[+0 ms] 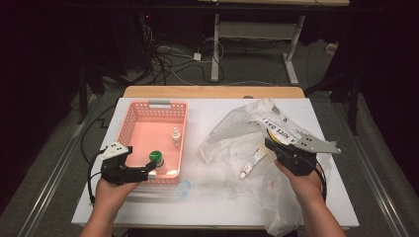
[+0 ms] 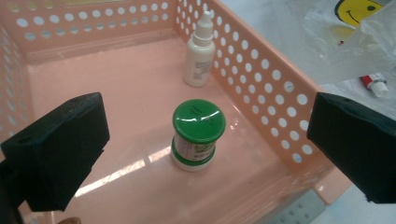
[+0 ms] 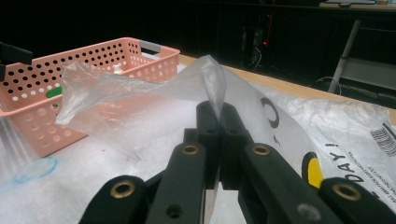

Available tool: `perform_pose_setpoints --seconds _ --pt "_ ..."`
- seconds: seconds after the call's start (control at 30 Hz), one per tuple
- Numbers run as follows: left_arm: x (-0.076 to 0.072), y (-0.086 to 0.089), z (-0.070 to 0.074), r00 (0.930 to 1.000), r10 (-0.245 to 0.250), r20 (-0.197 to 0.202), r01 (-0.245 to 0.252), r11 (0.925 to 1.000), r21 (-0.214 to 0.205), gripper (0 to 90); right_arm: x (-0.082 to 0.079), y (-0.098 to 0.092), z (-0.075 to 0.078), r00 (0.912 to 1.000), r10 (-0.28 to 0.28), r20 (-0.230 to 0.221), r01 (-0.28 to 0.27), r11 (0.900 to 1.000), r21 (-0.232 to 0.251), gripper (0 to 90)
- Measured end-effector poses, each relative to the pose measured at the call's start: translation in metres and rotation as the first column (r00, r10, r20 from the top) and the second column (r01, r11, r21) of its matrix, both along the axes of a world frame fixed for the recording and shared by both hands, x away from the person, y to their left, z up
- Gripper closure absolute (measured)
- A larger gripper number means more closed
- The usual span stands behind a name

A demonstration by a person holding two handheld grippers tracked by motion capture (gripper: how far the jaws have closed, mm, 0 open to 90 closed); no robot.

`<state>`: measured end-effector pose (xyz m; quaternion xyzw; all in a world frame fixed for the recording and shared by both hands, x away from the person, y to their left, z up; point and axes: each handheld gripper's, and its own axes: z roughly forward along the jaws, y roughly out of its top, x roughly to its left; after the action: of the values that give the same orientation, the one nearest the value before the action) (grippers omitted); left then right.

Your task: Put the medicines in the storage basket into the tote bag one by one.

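Right gripper [image 3: 215,109] pinched plastic bag [image 1: 237,131], print "NICE DAY" legible, at 3 o'clock of table [image 1: 148,207]. Left gripper [image 2: 205,140] spread wide over green-capped jar [image 2: 197,135] inside pink basket [image 2: 280,88].

High view overhead, far; left gripper view close, steep; both share pink basket [image 1: 129,129].
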<state>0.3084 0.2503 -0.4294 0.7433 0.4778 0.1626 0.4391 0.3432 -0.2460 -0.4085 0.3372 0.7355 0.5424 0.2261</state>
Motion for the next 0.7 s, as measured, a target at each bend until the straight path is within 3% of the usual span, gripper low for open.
perform_pose_setpoints --seconds 0.5,0.7 --pt "0.010 0.001 0.007 0.9996 0.017 -0.023 -0.017 0.9997 -0.020 0.3 0.000 0.000 0.000 1.0000 0.006 -0.001 -0.006 1.0000 0.004 90.0" --pt "0.024 -0.003 0.014 0.9978 -0.001 -0.066 0.003 0.9997 0.022 0.3 0.000 0.000 0.001 1.0000 0.006 0.000 -0.006 1.0000 0.006 90.0"
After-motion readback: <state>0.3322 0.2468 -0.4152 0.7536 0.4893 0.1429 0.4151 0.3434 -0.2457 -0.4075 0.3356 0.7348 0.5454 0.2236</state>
